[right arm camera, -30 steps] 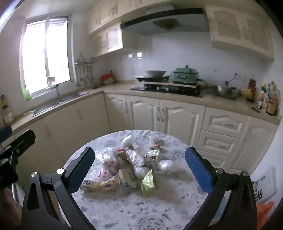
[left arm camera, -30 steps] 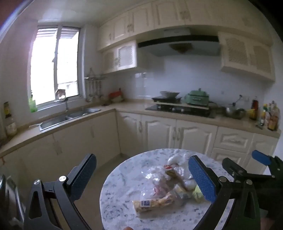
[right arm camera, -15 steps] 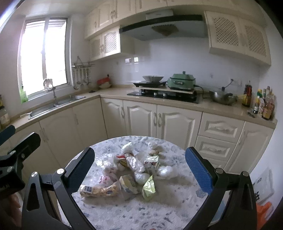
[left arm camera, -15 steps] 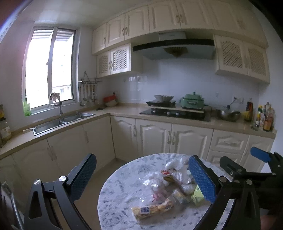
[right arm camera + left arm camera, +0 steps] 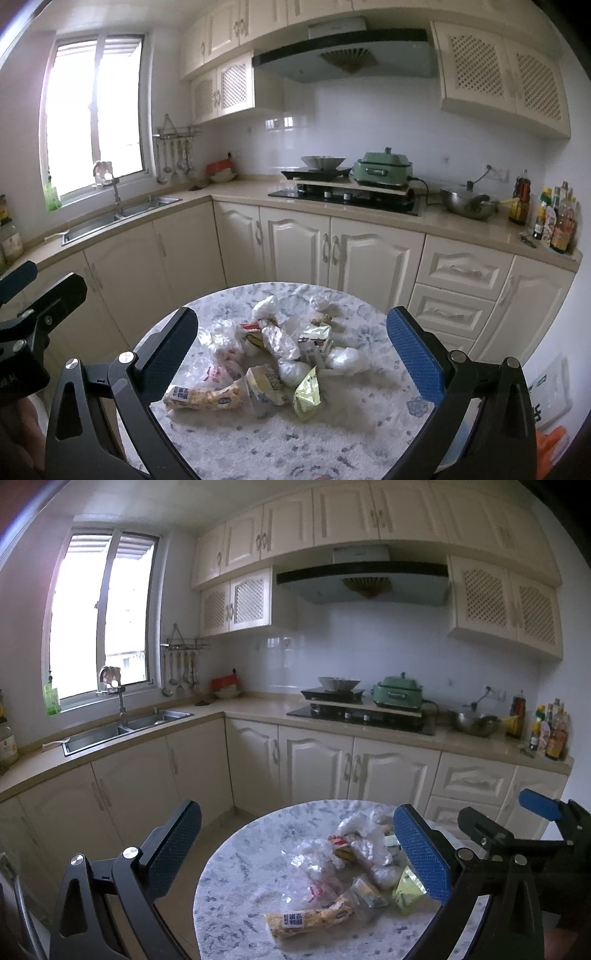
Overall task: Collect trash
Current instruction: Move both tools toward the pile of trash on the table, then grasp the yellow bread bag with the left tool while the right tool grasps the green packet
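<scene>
Right wrist view, wok (image 5: pixel 468 206) on counter, contents unclear

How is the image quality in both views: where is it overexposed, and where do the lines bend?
Left wrist view: the window is blown out to white, and the countertop edge curves from fisheye distortion. Right wrist view: the window is again overexposed; the upper cabinets bow toward the dark corners, while the trash pile on the round table is evenly lit.
</scene>
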Available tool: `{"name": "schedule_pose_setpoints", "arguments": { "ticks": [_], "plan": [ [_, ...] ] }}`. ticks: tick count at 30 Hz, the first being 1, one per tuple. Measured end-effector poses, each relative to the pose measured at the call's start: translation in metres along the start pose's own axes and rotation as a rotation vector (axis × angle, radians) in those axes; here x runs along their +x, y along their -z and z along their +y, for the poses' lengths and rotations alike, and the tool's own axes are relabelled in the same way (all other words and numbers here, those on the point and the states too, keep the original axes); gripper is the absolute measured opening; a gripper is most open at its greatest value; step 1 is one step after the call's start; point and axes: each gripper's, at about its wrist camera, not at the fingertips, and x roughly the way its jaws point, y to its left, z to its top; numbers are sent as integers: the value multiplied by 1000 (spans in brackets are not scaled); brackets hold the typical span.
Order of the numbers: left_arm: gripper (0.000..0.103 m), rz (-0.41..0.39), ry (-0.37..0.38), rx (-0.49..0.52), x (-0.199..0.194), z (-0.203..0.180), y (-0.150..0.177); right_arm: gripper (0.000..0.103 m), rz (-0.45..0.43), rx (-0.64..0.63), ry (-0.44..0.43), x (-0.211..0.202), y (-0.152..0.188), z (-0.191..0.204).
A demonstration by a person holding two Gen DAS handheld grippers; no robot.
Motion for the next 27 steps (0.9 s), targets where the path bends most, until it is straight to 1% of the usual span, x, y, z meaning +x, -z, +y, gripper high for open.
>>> {"name": "schedule_pose_setpoints", "arguments": {
  "ticks": [6, 13, 16, 21, 27],
  "plan": [
    [102, 47, 7, 0, 21, 2, 5, 103, 46, 1, -3, 18, 6, -1],
    [102, 145, 14, 9, 57, 4, 12, 103, 139, 7, -5, 49, 23, -5],
    [102, 184, 18, 16, 73, 6, 20, 103, 175, 1, -2, 60, 30, -5],
    [102, 279, 30, 46, 103, 5, 38, 103, 265, 10, 2, 86, 52, -12],
    [102, 413, 60, 117, 140, 0, 64, 103, 372, 33, 13, 114, 78, -26]
  ]
}}
